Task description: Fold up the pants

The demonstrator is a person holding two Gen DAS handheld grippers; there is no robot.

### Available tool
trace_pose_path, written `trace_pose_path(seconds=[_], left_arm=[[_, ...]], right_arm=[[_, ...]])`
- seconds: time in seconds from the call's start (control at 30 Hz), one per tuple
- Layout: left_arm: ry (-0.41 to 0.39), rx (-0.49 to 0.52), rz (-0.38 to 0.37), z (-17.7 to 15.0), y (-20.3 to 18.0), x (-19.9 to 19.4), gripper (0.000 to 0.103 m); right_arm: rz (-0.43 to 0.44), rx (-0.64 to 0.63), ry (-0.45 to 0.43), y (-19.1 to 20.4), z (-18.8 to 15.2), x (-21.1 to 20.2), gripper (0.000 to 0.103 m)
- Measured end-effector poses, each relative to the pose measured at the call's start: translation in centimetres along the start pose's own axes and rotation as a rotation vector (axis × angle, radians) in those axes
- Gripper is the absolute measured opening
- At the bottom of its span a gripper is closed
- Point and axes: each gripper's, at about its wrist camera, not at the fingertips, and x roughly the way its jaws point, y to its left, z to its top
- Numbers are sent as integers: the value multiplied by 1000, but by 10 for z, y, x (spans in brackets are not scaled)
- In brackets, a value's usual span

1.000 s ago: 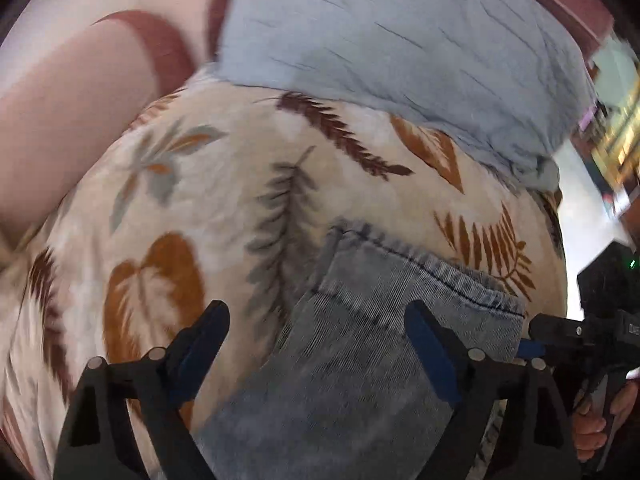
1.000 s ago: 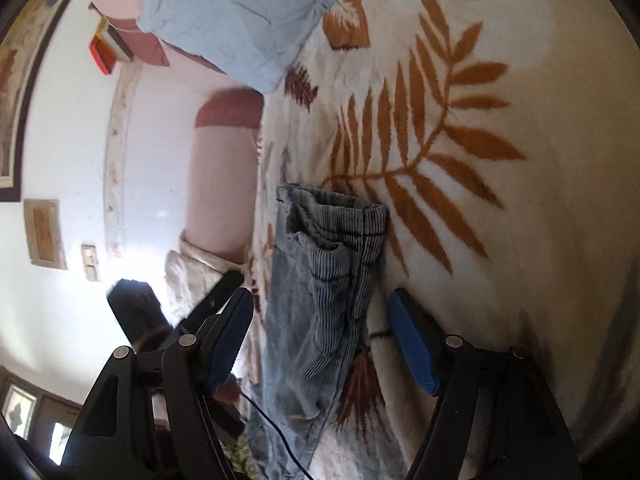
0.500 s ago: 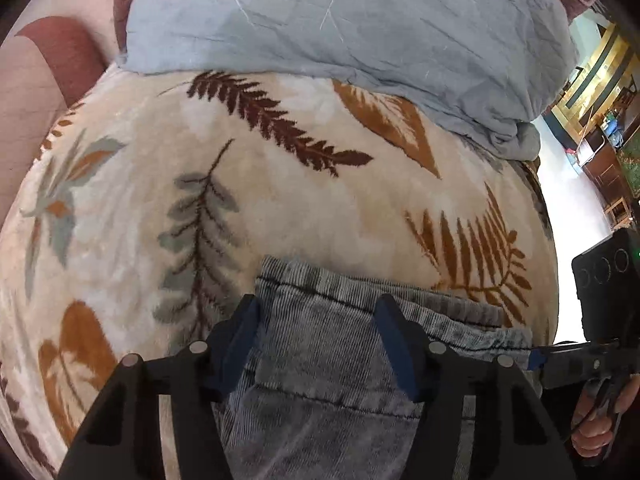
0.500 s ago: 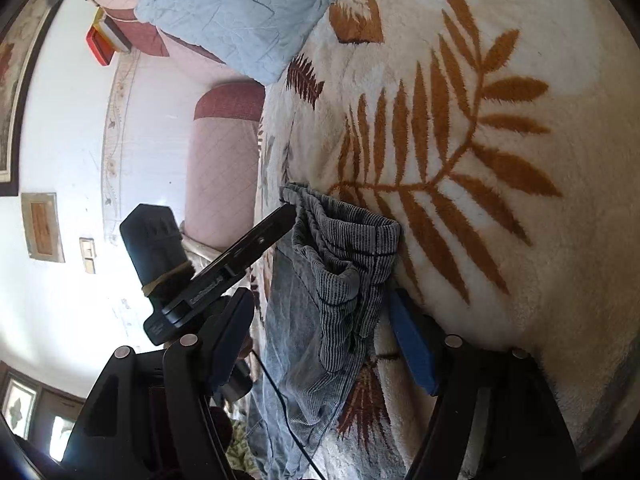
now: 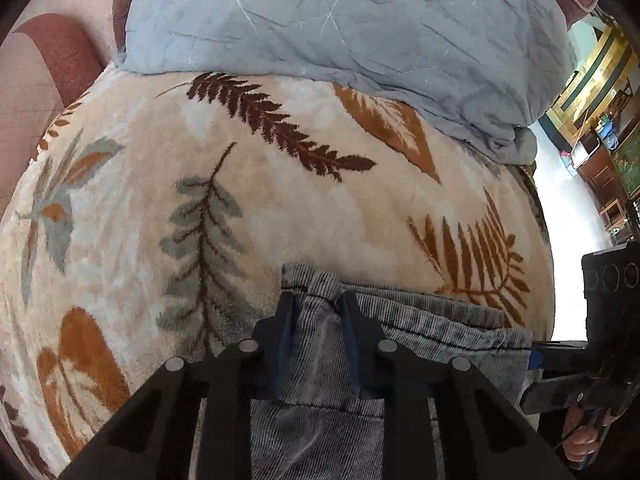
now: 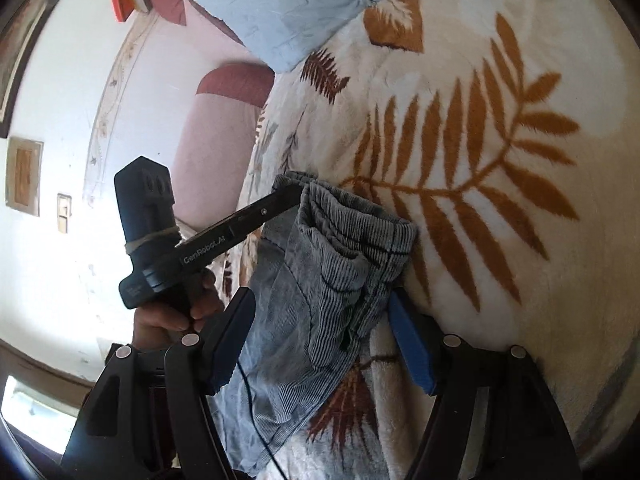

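Note:
Grey-blue corduroy pants lie on a cream leaf-patterned blanket, with the waistband end toward the far side. My left gripper is shut on the left corner of the waistband, which bunches between its fingers. In the right wrist view the left gripper pinches that same corner of the pants. My right gripper is open, its blue pads on either side of the waistband's right portion, not touching.
A light blue quilt is heaped at the far end of the blanket. A pink and maroon headboard or sofa arm stands to the left. The bed edge drops to the floor on the right.
My left gripper moved forward to the waistband corner and closed on it. The right gripper stayed open and moved slightly closer around the waistband's other side.

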Motion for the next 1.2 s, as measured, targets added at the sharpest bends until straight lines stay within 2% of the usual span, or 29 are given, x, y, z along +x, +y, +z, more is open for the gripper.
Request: trace_pose_path(seconds=[0.1, 0.17, 0.23, 0.27, 0.3, 0.33, 0.37, 0.47, 0.53, 0.63, 0.87, 1.2], left_arm=[[3, 23, 38, 2, -2, 1, 37], [-5, 33, 92, 2, -1, 0, 65], [-10, 35, 111, 0, 1, -1, 74], [-7, 33, 101, -2, 3, 1, 74], [-2, 25, 85, -3, 4, 3, 72], [1, 19, 64, -3, 5, 4, 67], [0, 16, 35, -2, 5, 6, 57], [-3, 6, -28, 1, 5, 7, 37], [-7, 40, -18, 0, -1, 6, 33], [-15, 12, -36, -1, 3, 2, 25], [-83, 0, -24, -4, -4, -14, 19], [-277, -55, -54, -26, 1, -104, 19]], right_arm=[[-16, -29, -8, 3, 2, 3, 68], [-29, -50, -8, 7, 2, 5, 66], [-37, -60, -7, 7, 4, 7, 59], [-46, -69, -6, 6, 5, 7, 49], [-54, -71, -4, 6, 6, 8, 43], [-59, -69, -1, 4, 6, 9, 33], [-63, -60, 4, 2, 6, 10, 27], [-33, -15, 11, -6, 8, 9, 23], [-39, -33, 10, -4, 7, 9, 23], [-34, -23, 9, -5, 7, 9, 23], [-19, -67, -10, 3, 4, 4, 19], [40, -294, -72, 67, -28, -23, 17]])
